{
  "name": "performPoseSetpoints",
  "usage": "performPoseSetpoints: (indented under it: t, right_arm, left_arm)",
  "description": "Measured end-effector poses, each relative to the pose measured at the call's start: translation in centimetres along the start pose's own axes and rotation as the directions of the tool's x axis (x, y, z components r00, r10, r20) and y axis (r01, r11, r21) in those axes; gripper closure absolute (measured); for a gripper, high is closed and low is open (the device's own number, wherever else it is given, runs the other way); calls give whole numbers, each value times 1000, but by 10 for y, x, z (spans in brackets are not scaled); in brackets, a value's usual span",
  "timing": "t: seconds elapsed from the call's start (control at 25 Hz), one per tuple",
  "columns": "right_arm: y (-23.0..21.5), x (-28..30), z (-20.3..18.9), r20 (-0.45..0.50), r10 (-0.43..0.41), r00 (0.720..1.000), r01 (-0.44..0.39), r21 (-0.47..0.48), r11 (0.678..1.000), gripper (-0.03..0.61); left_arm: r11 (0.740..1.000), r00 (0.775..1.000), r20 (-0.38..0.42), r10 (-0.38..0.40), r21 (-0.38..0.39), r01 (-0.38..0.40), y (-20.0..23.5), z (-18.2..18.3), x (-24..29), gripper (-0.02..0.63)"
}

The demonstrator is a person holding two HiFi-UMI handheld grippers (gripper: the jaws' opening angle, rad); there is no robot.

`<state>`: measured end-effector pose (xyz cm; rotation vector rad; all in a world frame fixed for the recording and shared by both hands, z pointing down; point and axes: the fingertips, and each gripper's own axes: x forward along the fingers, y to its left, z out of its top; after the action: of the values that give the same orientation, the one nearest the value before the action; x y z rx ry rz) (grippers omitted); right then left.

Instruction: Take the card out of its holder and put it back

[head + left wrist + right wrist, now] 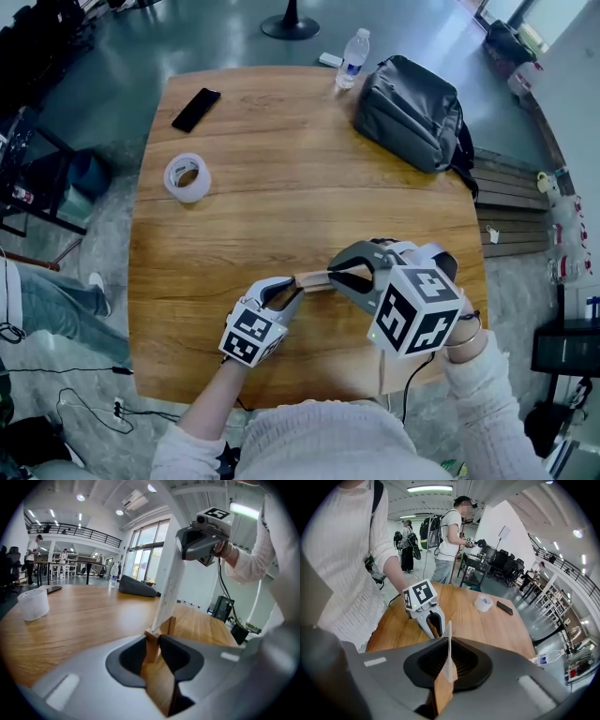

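Note:
My left gripper (296, 287) is shut on a small wooden card holder (314, 280) that rests on the round wooden table (281, 150). In the left gripper view the holder (152, 645) sits between my left gripper's (157, 642) jaws. A white card (170, 581) rises tilted from its slot to my right gripper (202, 543) above. That right gripper (447, 665) is shut on the card (449, 654), seen edge-on. The card's lower corner is at the slot; whether it is still inside I cannot tell. In the head view my right gripper (340, 273) hides the card.
A tape roll (187, 177) and a black phone (196, 109) lie on the table's left half. A grey bag (412, 112) and a water bottle (353, 58) stand at the far right edge. People stand beyond the table in the right gripper view.

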<state>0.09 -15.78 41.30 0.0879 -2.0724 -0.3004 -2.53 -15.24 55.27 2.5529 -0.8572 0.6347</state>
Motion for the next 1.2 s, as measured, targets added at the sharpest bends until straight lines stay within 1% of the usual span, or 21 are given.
performPoseSetpoints:
  t: [0.16,0.28,0.44,0.6,0.76,0.88,0.96,1.08,1.2]
  right_arm:
    - [-4,-9,0,14,-38,999,38,14,999,565]
    - [-4,-15,-2,28,-57,998,56,43,997,565]
    - [-2,-25,-2,75,-111,991,103,109,989,566]
    - [-2,-40,-2,144,-182,973,152,194,969,566]
    - [-1,-59,0,223,-272,936,200,299,933,566]
    - [5,-75,3,272,-344,899,227,383,895,566]
    - [8,-86,4,295,-400,868,252,431,866,566]
    - [13,-98,2,300,-479,825,305,478,824,566]
    - [22,-102,1,301,-551,778,326,556,764,566]
  left_arm:
    - [1000,1000,14,9,-29,-9,1,2,-1,522]
    - [999,999,36,25,-35,-24,2,9,-4,526]
    - [998,995,86,52,-42,-49,1,22,-16,537]
    - [996,988,138,70,-69,-61,-4,39,-31,551]
    - [996,986,145,79,-55,-72,-15,47,-45,554]
    - [996,982,169,83,-56,-75,-27,55,-57,561]
    - [996,978,194,78,-55,-68,-38,63,-66,575]
    - [997,972,225,70,-46,-62,-55,73,-77,601]
    - [997,962,264,70,-42,-61,-70,82,-85,603]
